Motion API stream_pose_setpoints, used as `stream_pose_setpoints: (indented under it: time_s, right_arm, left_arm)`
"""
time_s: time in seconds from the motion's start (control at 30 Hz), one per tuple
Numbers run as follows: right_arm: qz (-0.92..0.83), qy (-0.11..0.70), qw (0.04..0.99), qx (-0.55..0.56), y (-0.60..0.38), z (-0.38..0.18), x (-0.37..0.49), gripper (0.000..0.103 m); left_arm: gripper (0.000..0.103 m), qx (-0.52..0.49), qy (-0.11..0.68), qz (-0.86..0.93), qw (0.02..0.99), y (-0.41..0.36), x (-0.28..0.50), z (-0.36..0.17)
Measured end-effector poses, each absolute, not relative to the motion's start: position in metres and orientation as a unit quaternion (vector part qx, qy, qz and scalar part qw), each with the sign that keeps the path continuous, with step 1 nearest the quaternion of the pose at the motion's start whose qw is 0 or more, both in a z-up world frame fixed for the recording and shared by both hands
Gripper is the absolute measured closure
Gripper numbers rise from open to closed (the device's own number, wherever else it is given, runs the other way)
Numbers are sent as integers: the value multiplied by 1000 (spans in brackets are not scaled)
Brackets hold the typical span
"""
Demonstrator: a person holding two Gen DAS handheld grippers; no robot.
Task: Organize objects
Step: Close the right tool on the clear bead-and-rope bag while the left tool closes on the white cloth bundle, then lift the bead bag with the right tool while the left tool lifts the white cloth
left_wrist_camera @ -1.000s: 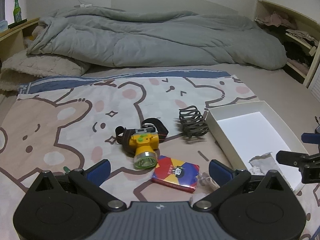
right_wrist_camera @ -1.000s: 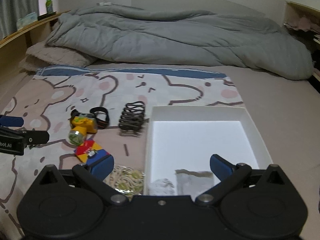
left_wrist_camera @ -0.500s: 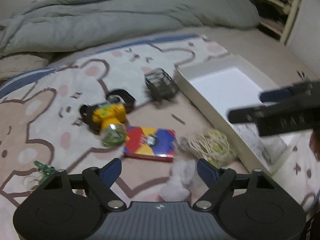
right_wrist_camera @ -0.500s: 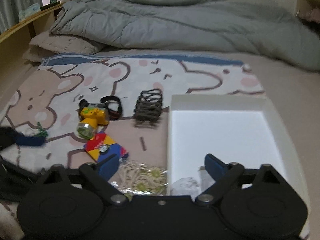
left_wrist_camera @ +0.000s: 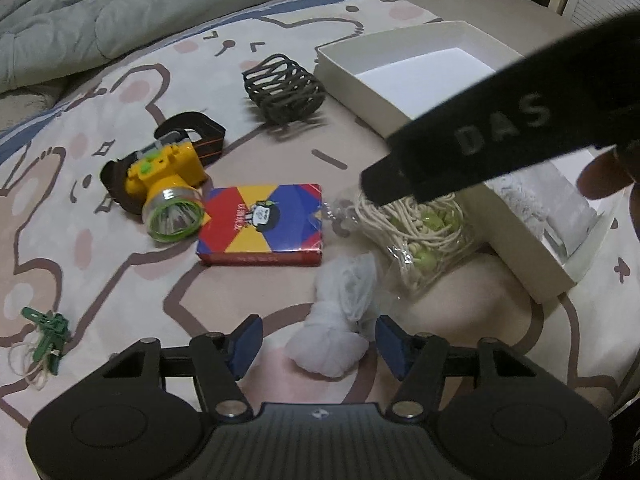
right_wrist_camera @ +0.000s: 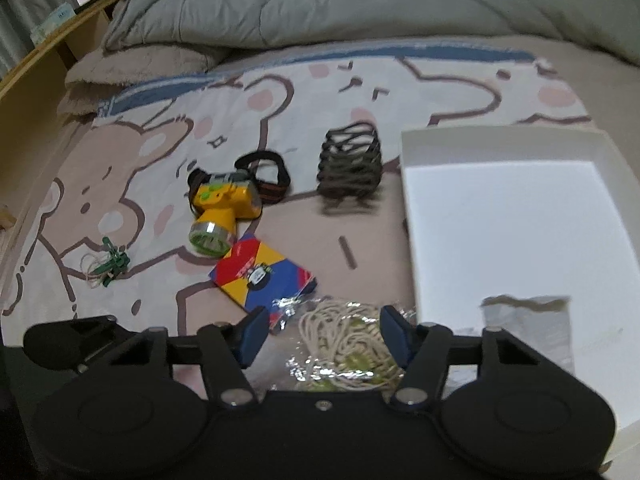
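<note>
Stuff on the blanket (left_wrist_camera: 120,128): one headlamp (left_wrist_camera: 168,184), one card box (left_wrist_camera: 260,224), one white box (right_wrist_camera: 516,220). Left gripper (left_wrist_camera: 318,344) was closing around one white bundle (left_wrist_camera: 336,332), right gripper (right_wrist_camera: 320,332) closing around one cord bag (right_wrist_camera: 344,344); neither clamped yet.

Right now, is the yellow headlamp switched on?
Off, as far as the pictures show: the yellow headlamp lies on the blanket, and its lens looks dark, casting no glow.

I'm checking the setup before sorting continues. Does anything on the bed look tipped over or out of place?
The dark wire basket lies on its side beside the white box. Nothing looks spilled or broken.
</note>
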State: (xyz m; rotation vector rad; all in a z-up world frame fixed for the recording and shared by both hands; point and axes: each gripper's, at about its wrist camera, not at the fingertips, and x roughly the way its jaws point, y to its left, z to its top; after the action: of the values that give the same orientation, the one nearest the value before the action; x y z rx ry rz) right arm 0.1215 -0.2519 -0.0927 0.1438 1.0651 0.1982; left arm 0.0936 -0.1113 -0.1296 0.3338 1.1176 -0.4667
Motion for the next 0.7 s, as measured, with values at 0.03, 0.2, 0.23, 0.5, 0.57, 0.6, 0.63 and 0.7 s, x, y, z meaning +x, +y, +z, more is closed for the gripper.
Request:
stream_pose_setpoints:
  time_s: [0.03, 0.2, 0.23, 0.5, 0.57, 0.6, 0.63, 0.7]
  right_arm:
    - [96, 511, 851, 68, -250, -95, 123, 48]
    - [108, 532, 837, 68, -240, -107, 130, 54]
    - [110, 535, 835, 66, -239, -109, 131, 55]
    - [119, 554, 823, 37, -227, -121, 132, 69]
    - [118, 553, 824, 16, -222, -122, 131, 77]
    - [116, 553, 825, 5, -220, -123, 130, 82]
    - [117, 553, 825, -3, -218, -123, 130, 86]
    - [113, 559, 821, -17, -216, -124, 130, 97]
  left_arm:
    - [43, 151, 526, -217, 808, -111, 94, -131]
    - [55, 128, 546, -224, 797, -112, 98, -141]
    - [58, 135, 548, -224, 795, -113, 97, -144]
    - [69, 137, 552, -224, 792, -108, 93, -143]
    - [69, 139, 550, -218, 794, -103, 91, -143]
    - [69, 140, 549, -215, 795, -101, 90, -142]
    - [69, 141, 549, -210, 797, -98, 89, -142]
    - [69, 139, 548, -200, 800, -91, 88, -140]
